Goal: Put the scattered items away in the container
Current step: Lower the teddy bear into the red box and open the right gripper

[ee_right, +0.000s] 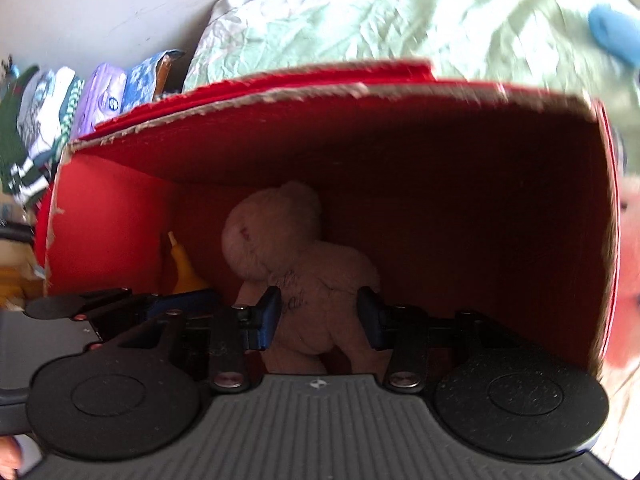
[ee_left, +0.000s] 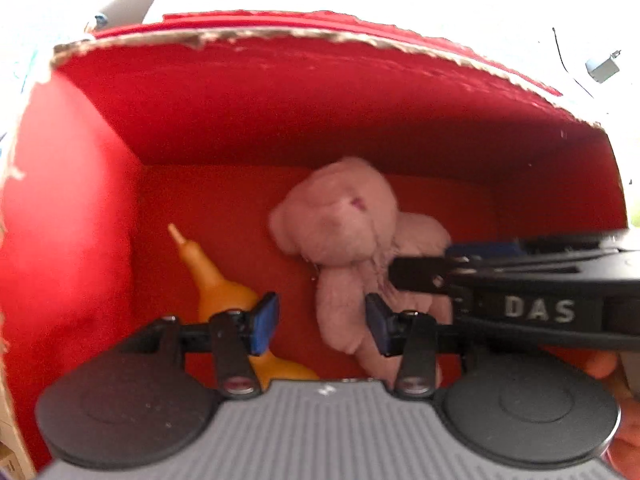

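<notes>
Both the left gripper (ee_left: 322,324) and right gripper (ee_right: 318,318) hover inside the red box (ee_left: 240,120), jaws spread, pinching nothing, above the pink teddy bear (ee_left: 348,216).

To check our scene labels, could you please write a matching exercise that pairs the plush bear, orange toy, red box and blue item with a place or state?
1 plush bear
2 orange toy
3 red box
4 blue item

A torn top rim
B outside, on the green cover
C box floor, by the left wall
D box floor, middle

Pairs: 1-D, 2-C, 3-A, 4-B
</notes>
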Motion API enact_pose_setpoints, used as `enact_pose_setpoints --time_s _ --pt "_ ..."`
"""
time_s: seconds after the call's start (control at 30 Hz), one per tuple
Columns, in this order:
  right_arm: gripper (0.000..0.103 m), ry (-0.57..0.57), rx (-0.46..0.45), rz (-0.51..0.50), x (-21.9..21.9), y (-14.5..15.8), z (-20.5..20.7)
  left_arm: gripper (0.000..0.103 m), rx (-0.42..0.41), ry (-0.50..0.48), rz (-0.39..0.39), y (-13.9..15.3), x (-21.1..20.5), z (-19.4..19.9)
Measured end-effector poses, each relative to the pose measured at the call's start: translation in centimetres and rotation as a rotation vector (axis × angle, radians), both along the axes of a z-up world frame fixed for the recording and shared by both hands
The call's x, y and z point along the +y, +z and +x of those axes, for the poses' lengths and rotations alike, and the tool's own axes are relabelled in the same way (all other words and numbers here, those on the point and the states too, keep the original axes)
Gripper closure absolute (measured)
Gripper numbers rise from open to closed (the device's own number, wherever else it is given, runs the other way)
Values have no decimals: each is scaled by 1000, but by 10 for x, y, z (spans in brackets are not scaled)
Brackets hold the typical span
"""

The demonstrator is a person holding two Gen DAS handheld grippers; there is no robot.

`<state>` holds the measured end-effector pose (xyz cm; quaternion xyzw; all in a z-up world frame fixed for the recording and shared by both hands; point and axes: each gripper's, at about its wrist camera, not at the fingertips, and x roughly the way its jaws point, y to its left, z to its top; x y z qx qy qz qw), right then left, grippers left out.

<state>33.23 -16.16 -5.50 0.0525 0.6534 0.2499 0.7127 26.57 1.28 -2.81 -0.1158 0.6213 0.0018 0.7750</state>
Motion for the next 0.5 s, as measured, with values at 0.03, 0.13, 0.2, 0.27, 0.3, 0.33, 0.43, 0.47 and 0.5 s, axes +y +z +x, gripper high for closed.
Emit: enact_pose_setpoints --time_s 0.03,0.13,0.2,0.27,0.3,0.33,0.43,0.47,0.5 --pt "57 -33 27 20 -3 -1 -1 57 -9 1 13 2 1 -1" --pt "56 -143 124 118 -13 -10 0 57 -50 15 51 11 5 -8" --pt "57 -171 167 171 -16 -15 -3 57 -62 26 32 15 10 -13" --pt "57 -177 172 181 -15 -17 -7 57 -62 30 27 15 13 -17" --pt "57 -165 156 171 -13 -16 -9 56 -62 34 21 14 15 -18" --pt "57 -164 147 167 -12 -14 -10 56 -63 41 13 15 16 -20" --pt "57 -169 138 169 -14 -12 -12 55 -76 43 0 18 18 -22" --pt "57 -175 135 175 -16 -11 -14 55 -80 44 -1 19 18 -23" --pt "57 -180 131 191 -18 -9 -15 55 -89 41 -1 21 17 -25"
